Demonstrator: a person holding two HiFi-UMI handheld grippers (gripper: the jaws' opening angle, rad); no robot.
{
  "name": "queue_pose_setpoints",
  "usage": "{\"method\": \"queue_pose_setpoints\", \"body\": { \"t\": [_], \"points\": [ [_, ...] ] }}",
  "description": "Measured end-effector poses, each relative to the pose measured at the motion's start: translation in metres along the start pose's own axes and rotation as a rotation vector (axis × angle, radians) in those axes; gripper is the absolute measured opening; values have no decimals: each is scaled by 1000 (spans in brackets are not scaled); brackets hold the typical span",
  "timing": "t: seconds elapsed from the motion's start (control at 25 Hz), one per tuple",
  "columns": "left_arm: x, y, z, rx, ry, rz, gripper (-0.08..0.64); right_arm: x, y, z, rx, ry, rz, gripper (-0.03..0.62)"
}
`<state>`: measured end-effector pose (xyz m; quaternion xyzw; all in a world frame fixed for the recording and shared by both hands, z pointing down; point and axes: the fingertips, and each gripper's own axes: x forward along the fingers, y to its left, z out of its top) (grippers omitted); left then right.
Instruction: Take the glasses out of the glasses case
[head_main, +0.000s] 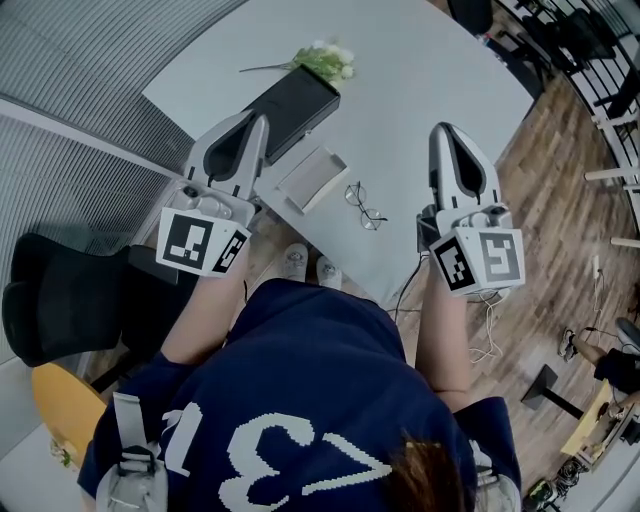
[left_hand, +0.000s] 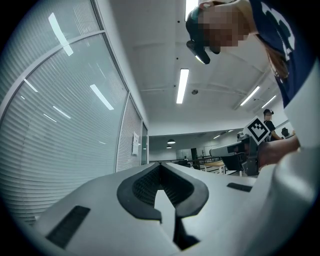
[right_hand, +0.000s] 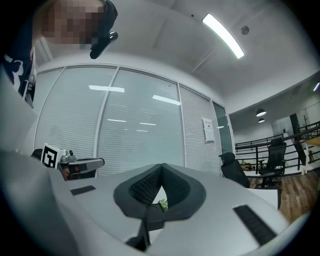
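Glasses (head_main: 365, 207) lie on the table (head_main: 420, 80) just beside the grey case (head_main: 312, 178), between left gripper (head_main: 256, 125) and right gripper (head_main: 446, 132), both closed, empty

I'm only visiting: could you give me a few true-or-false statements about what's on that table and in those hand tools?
1. The glasses lie on the table. True.
2. The right gripper holds the glasses. False: its fingers are shut on nothing, and the glasses lie apart from it on the table.
3. Flowers lie at the far end of a black box. True.
4. The flowers are red. False: they are white and green.
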<state>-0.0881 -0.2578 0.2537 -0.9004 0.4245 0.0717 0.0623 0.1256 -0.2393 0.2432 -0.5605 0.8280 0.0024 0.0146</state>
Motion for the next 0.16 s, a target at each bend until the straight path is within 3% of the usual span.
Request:
{"method": "queue_pose_setpoints", "body": {
  "t": [0.16],
  "points": [
    [1, 0, 1, -1, 1, 0, 14, -1, 1, 4, -5, -11, -2, 25]
  ]
}}
